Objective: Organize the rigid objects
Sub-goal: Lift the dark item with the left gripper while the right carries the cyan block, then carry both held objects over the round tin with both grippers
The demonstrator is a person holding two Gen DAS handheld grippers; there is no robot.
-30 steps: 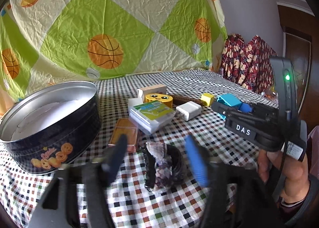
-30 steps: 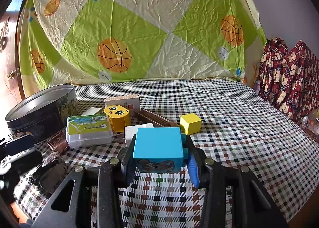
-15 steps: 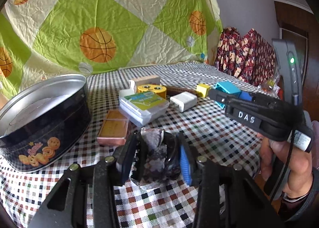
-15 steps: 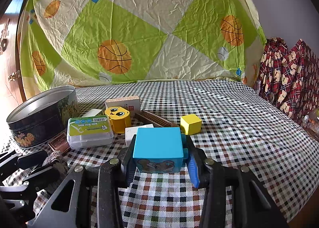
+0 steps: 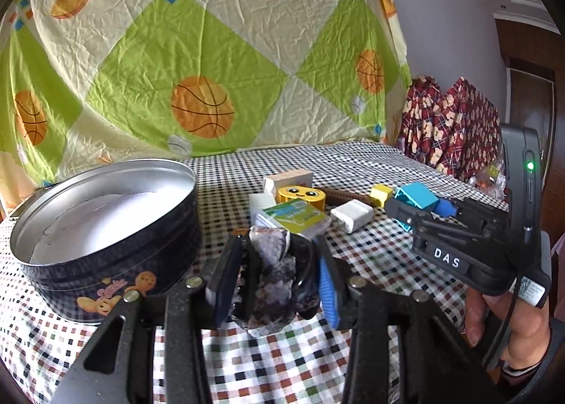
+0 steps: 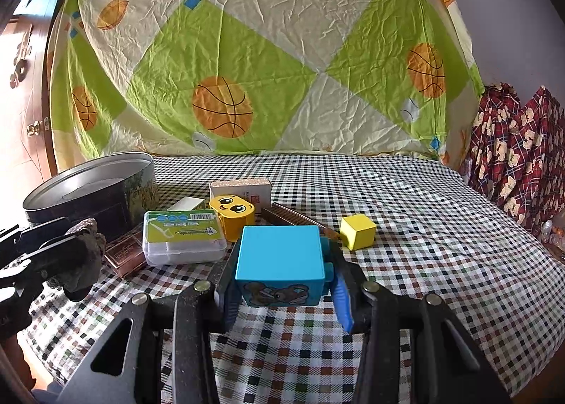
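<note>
Sitting at ten o'clock in the left wrist view, the cookie tin (image 5: 106, 238) is open, probably the drop-off spot. The right gripper (image 6: 282, 280) has its jaws clamped on the blue block (image 6: 280, 255), and the left gripper (image 5: 279, 277) pinches a dark hair claw (image 5: 273, 273) just clear of the cloth, likely tin-bound.

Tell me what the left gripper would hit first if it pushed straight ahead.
Probably the green-lidded plastic box, which sits just beyond the dark hair claw held in the left gripper; depth is uncertain.
</note>
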